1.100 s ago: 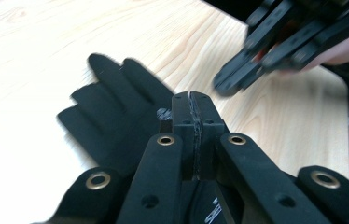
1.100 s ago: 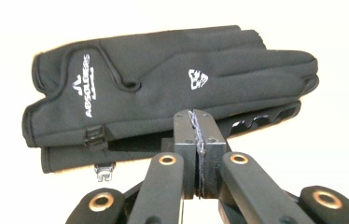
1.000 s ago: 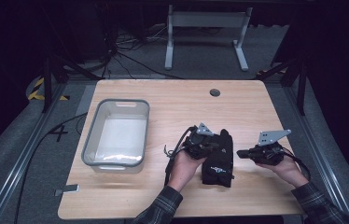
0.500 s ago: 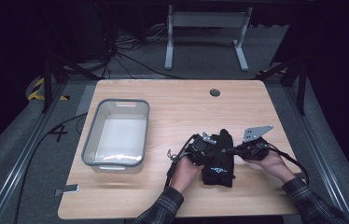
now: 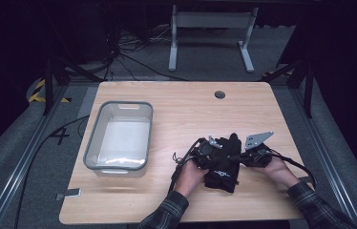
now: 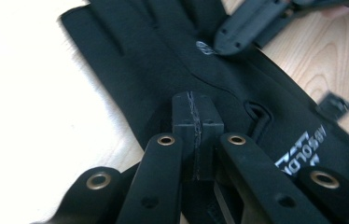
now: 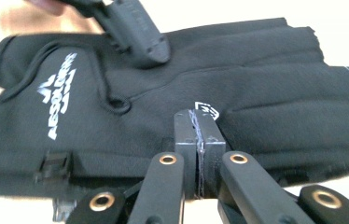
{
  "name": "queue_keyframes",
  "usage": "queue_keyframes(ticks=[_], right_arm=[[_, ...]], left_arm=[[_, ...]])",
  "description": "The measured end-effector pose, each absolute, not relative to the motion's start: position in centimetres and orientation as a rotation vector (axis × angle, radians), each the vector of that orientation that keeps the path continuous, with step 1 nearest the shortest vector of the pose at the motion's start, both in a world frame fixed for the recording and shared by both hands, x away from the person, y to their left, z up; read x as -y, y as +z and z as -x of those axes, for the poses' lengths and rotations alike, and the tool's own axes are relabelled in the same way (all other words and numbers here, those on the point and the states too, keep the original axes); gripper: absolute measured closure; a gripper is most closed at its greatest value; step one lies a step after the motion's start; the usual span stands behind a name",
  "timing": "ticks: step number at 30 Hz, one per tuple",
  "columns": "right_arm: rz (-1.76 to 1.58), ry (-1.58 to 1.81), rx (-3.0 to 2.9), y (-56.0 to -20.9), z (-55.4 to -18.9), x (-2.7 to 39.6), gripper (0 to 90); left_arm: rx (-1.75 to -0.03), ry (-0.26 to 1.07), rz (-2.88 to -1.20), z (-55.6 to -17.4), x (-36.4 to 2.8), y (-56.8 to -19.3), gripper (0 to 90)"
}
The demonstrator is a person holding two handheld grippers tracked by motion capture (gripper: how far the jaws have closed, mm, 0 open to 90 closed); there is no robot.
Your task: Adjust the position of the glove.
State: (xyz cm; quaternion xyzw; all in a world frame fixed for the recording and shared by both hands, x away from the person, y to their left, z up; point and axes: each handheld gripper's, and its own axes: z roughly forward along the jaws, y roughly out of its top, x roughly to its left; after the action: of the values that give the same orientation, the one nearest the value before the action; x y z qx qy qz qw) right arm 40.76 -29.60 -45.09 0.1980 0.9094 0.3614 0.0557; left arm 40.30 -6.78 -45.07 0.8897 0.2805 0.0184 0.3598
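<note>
From the high view, a black fabric glove with white lettering [image 5: 223, 164] lies flat on the light wooden table [image 5: 186, 109], near its front edge and right of centre. The left gripper [image 5: 210, 153] meets the glove from its left side, the right gripper [image 5: 249, 156] from its right. A clear plastic bin with a grey rim [image 5: 119, 138] stands well apart to the left.

In the left gripper view, the left gripper [image 6: 194, 114] has its jaws pressed together, tips over the middle of the glove [image 6: 163, 60]; the right gripper's tip [image 6: 231, 39] rests near the small white logo.

In the right gripper view, the right gripper [image 7: 197, 126] is likewise pressed together, at the glove's [image 7: 266, 74] near edge by the logo, pinching nothing visible.
</note>
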Motion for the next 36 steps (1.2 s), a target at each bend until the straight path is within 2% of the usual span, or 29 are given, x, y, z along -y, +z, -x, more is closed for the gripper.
queue_keyframes(ticks=[16, 18, 25, 29, 31, 32, 36], right_arm=[[-0.495, 1.148, -2.813, -45.2, -38.4, 27.8, 90.0], [-0.500, 1.156, -2.800, -45.0, -38.3, 28.1, 87.2], [-0.568, 1.191, -2.735, -44.0, -37.6, 30.9, 73.6], [-0.648, 1.176, -2.678, -43.8, -37.1, 33.1, 58.5], [-0.673, 1.153, -2.662, -43.9, -36.8, 33.7, 55.3], [-0.686, 1.136, -2.652, -44.0, -36.6, 34.1, 52.1], [-0.756, 1.085, -2.605, -44.4, -35.6, 36.1, 37.4]], left_arm=[[-0.735, 0.064, -2.310, -40.9, 6.2, -44.8, 89.4], [-0.735, 0.066, -2.311, -40.9, 6.0, -44.6, 86.7], [-0.742, 0.060, -2.293, -40.6, 5.2, -43.9, 64.8], [-0.724, 0.046, -2.300, -40.4, 5.0, -43.7, 50.6], [-0.721, 0.038, -2.297, -40.3, 5.1, -43.7, 43.2], [-0.706, 0.040, -2.308, -40.2, 5.3, -43.8, 43.2], [-0.670, 0.053, -2.325, -39.9, 6.0, -44.0, 28.1]])
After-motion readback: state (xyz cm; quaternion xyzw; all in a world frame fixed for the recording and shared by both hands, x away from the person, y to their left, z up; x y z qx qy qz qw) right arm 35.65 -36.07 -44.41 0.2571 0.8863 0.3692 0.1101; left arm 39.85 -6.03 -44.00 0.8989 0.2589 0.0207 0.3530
